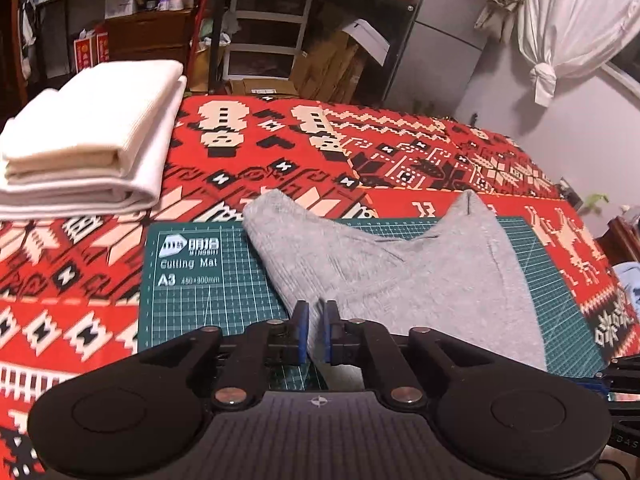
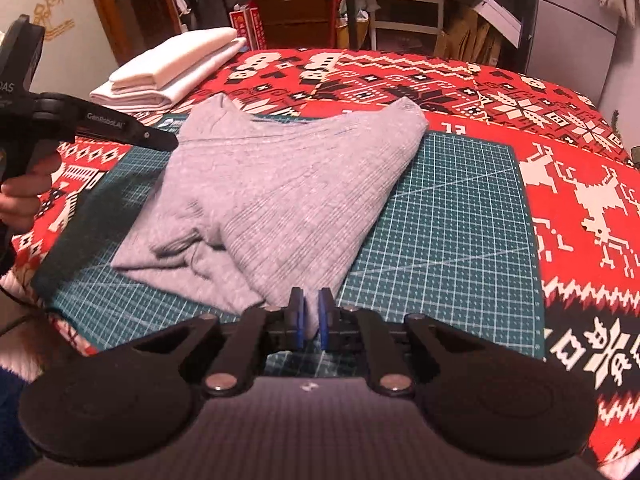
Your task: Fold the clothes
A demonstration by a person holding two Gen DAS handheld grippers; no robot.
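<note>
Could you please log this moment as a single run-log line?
left gripper: shut on grey garment | right gripper: shut on grey garment | cutting mat beneath

Grey ribbed garment (image 2: 256, 196), green gridded cutting mat (image 2: 448, 216), red-black-cream patterned blanket (image 1: 360, 148), white folded cloths (image 1: 88, 136)

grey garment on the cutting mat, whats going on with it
A person is folding a grey ribbed garment on a green cutting mat. Each handheld gripper, left and right, is shut on the near edge of the fabric. Folded white cloths sit stacked on the red patterned blanket.
</note>
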